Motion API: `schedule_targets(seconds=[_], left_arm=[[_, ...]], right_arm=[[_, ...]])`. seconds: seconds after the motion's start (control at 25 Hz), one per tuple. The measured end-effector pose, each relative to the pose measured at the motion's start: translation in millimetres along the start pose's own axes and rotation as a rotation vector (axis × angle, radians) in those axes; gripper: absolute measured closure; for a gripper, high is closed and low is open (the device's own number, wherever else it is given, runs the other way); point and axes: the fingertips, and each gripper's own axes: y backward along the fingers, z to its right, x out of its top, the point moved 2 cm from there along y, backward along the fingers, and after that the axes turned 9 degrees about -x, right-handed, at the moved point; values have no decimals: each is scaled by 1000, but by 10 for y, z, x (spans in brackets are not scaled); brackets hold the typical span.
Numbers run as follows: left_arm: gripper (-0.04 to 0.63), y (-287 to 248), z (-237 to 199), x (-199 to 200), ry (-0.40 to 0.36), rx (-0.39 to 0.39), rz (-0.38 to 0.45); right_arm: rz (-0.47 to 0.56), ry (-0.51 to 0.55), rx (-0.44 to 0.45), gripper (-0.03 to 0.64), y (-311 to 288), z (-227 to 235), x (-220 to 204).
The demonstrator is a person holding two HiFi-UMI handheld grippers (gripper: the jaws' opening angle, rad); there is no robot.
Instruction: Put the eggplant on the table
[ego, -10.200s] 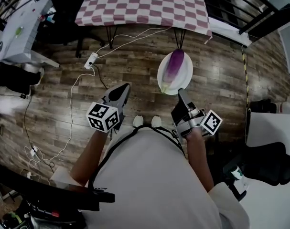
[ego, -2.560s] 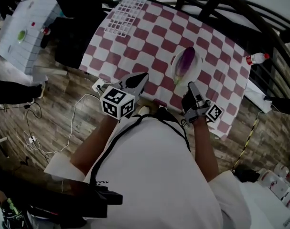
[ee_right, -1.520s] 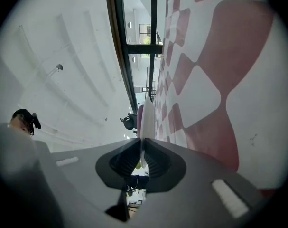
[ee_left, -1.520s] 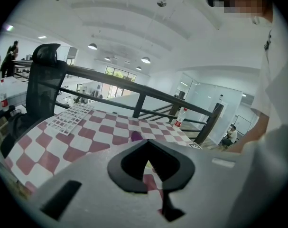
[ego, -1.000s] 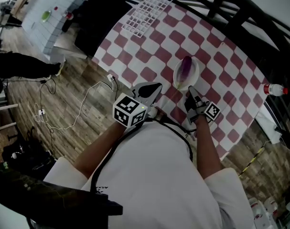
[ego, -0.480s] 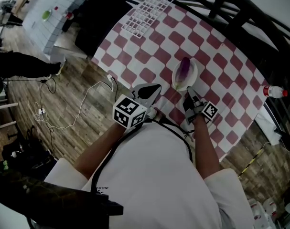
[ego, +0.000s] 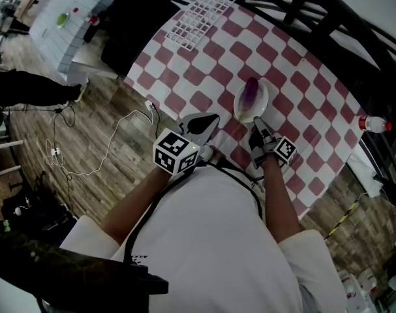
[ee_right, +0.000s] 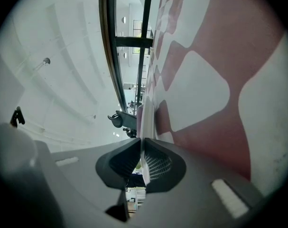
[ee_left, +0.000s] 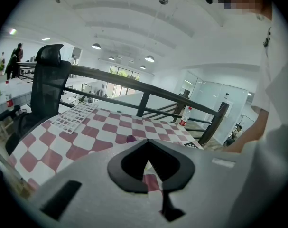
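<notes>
Whereas earlier over wooden floor (ego: 106,129), round white plate (ego: 237,104) bearing purple eggplant (ego: 251,90) now low over red-checked table (ego: 204,70); right claw (ego: 256,122) clamps plate rim, left claw (ego: 213,118) closed, empty. Set-down seems imminent.

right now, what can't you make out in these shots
- eggplant: in the right gripper view the edge-on plate hides nearly all of it; in the left gripper view the left tool covers all but a purple tip.
- whether the plate touches the table: the head view looks steeply down.
- bottle label: too small, head view.
</notes>
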Motion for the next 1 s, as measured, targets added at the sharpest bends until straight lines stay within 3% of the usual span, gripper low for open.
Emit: schedule_targets(seconds=[0.44,1.0], left_arm=[[591,58,12,-17,1,-4,5],[591,107,22,-21,-4,-20,22]], right_arm=[[8,2,-56,588,-5,39,-30],[24,-7,-198,592,-19,161,-87]])
